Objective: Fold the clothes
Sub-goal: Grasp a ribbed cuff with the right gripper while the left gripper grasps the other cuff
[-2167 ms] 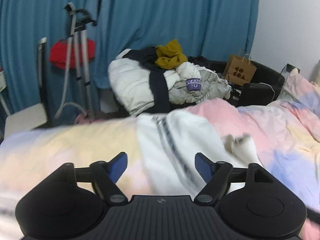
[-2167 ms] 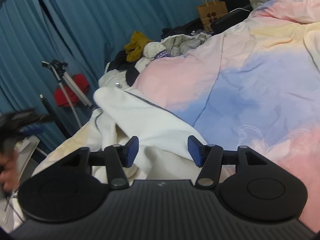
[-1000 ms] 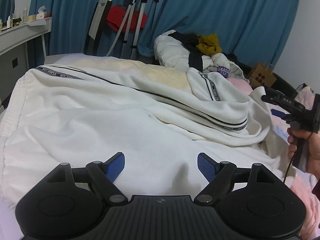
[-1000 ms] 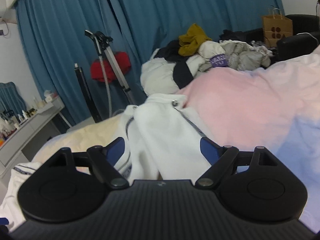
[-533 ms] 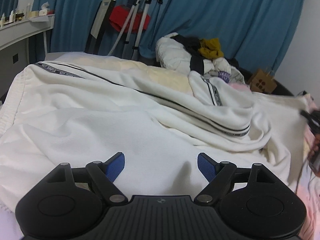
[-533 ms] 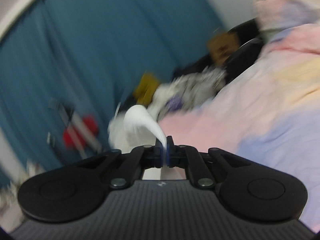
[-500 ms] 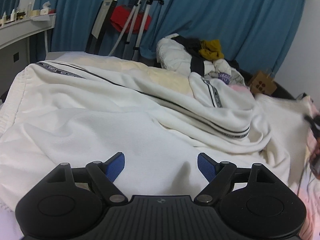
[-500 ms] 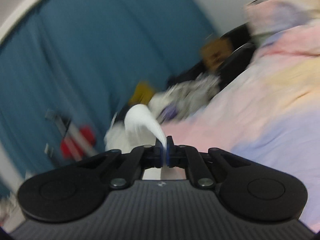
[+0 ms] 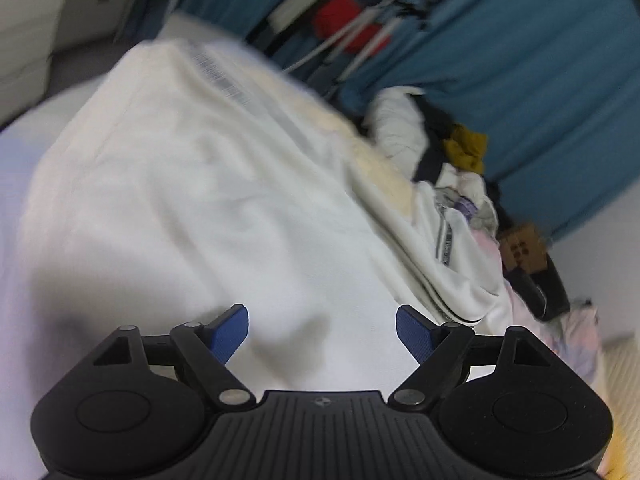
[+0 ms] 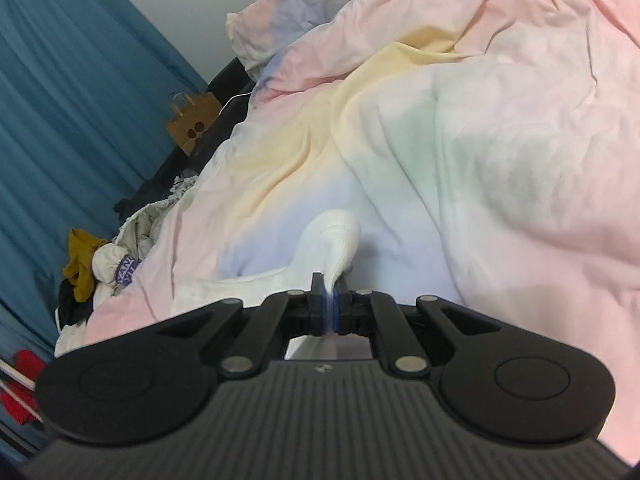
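Note:
A white garment (image 9: 208, 200) with a dark striped trim lies spread over the bed and fills most of the left wrist view. My left gripper (image 9: 322, 330) hovers just above its cloth, jaws wide apart and nothing between the blue pads (image 9: 230, 330). In the right wrist view my right gripper (image 10: 330, 306) is shut on a bunched end of the white garment (image 10: 334, 236), which sticks up past the pads over the pastel duvet (image 10: 500, 152).
A heap of other clothes (image 9: 452, 160) with a mustard piece lies at the bed's far side, also seen as the heap (image 10: 100, 264). Blue curtains (image 9: 540, 60) hang behind. A brown paper bag (image 10: 192, 124) and a black case stand by the bed. A metal stand with red cloth (image 9: 352, 32) is near the curtain.
The right gripper shut on the end of the white garment and swung it out over the duvet, rolling as it went. The left gripper rolled and shifted over the garment, still open.

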